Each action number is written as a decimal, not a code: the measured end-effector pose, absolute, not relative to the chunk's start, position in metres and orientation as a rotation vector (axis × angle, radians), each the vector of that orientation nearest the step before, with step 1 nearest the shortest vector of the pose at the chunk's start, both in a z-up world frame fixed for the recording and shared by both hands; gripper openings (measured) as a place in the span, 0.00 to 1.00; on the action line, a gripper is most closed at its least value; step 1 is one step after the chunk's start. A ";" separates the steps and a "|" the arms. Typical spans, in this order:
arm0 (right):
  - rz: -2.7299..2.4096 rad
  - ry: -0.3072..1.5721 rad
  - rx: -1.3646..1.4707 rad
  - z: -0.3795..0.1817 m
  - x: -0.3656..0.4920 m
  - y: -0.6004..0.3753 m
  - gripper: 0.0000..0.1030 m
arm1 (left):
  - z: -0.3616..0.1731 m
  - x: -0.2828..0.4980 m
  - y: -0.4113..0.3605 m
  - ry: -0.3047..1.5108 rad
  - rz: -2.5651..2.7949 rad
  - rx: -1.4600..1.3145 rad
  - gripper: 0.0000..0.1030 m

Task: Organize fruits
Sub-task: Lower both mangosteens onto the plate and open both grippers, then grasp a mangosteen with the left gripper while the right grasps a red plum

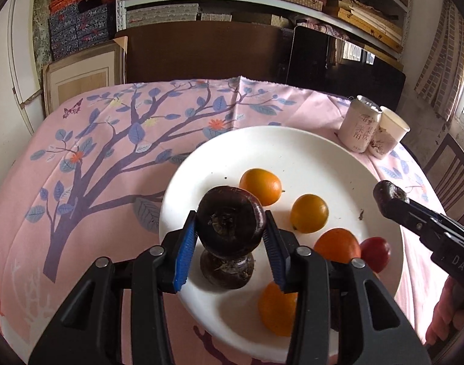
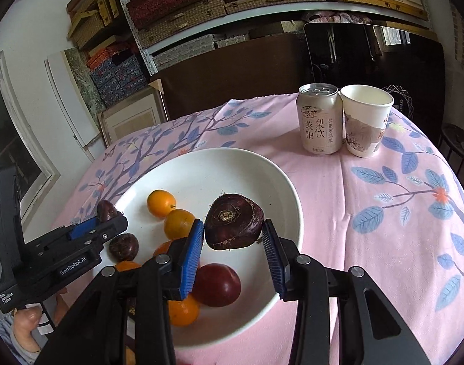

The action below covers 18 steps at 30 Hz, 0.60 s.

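my left gripper (image 1: 230, 237) angles down over the near part of the white plate (image 1: 307, 149), blue pads clamped on a dark water chestnut (image 1: 230, 223) held clear above another one (image 1: 227, 269) lying on the plate. my right gripper (image 2: 233, 243) tilts down over the plate's right side with a second dark chestnut (image 2: 233, 225) between its pads; the left pad touches, the right shows a thin gap, so i cannot tell if it grips. oranges (image 1: 260, 186) and a red fruit (image 2: 216, 284) lie on the plate, can (image 2: 320, 121) and paper cup (image 2: 365, 121) near the table's far edge
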State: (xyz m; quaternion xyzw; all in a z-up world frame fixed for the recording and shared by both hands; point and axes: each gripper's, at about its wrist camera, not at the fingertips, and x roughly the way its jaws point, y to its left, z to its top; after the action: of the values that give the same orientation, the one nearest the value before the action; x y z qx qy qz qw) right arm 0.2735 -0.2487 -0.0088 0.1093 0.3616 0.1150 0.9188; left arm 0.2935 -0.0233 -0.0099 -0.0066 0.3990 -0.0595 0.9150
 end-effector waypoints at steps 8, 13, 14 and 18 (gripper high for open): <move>0.236 0.726 0.253 0.000 0.259 -0.252 0.47 | -0.006 0.286 -0.021 0.805 -0.139 -0.019 0.48; 0.234 0.705 0.301 0.004 0.225 -0.265 0.54 | 0.003 0.245 -0.013 0.759 -0.110 0.015 0.59; 0.240 0.703 0.310 0.003 0.216 -0.267 0.54 | 0.002 0.235 -0.009 0.760 -0.106 0.021 0.59; 0.259 0.715 0.341 -0.006 0.183 -0.273 0.54 | -0.004 0.195 0.008 0.769 -0.100 -0.004 0.67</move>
State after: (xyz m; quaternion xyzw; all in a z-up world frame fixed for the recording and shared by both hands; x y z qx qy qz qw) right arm 0.1833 -0.2735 -0.0060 0.1656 0.3474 0.1256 0.9144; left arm 0.1954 0.0083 -0.0035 -0.0021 0.3751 -0.0487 0.9257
